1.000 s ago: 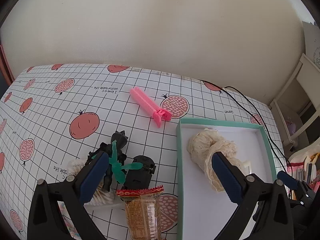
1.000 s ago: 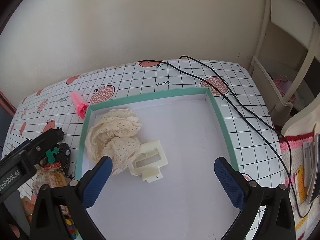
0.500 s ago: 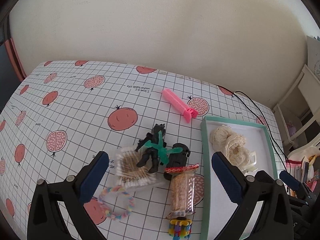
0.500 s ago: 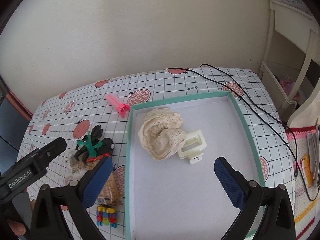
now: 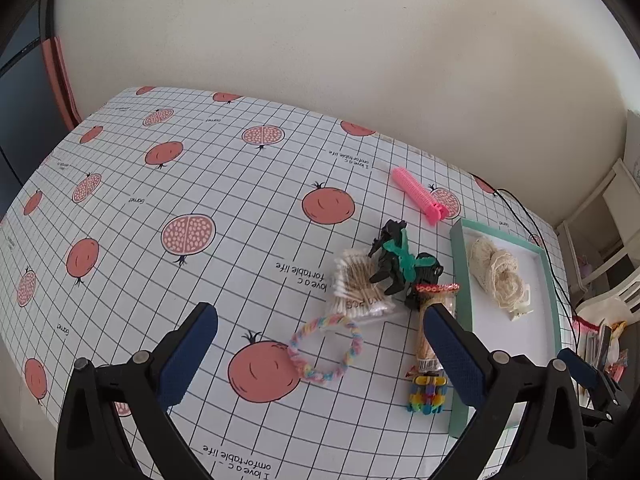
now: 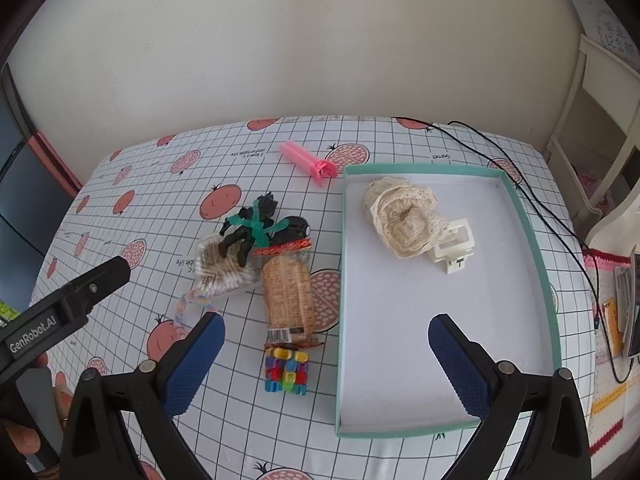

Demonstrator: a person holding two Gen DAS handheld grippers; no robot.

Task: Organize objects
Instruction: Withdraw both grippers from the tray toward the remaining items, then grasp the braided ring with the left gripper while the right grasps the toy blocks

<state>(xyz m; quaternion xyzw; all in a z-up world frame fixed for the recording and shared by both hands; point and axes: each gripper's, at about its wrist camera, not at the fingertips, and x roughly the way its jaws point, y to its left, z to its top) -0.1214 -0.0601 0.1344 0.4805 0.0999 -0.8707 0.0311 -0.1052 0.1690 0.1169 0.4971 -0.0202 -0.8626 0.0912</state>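
Observation:
A teal-rimmed white tray [image 6: 534, 248] [image 5: 460, 276] holds a cream lace scrunchie [image 6: 402, 216] [image 5: 496, 270] and a white hair claw [image 6: 456, 246]. Left of the tray lie a pink comb clip [image 6: 306, 160] [image 5: 416, 194], a black toy figure with green straps [image 6: 256, 226] [image 5: 394, 260], a cotton swab pack [image 6: 224, 270] [image 5: 356, 286], a wrapped biscuit pack [image 6: 288, 292] [image 5: 428, 332], a colourful block toy [image 6: 286, 370] [image 5: 426, 394] and a pastel braided ring [image 5: 326, 348]. Both grippers hang open and empty above the table's near side: the left gripper [image 5: 320, 352] over the ring, the right gripper [image 6: 326, 360] over the tray's left rim.
A pomegranate-print grid cloth [image 5: 200, 200] covers the table, which stands against a cream wall. A black cable [image 6: 532, 196] runs along the tray's right side. White shelving [image 6: 600, 92] and a crocheted cloth with small items [image 6: 612, 312] stand at the right. A hand [image 6: 24, 436] holds the left gripper's handle.
Both grippers have pulled back and up from the table, so the tray and the pile of objects look smaller and farther. The ring and block toy have come into view.

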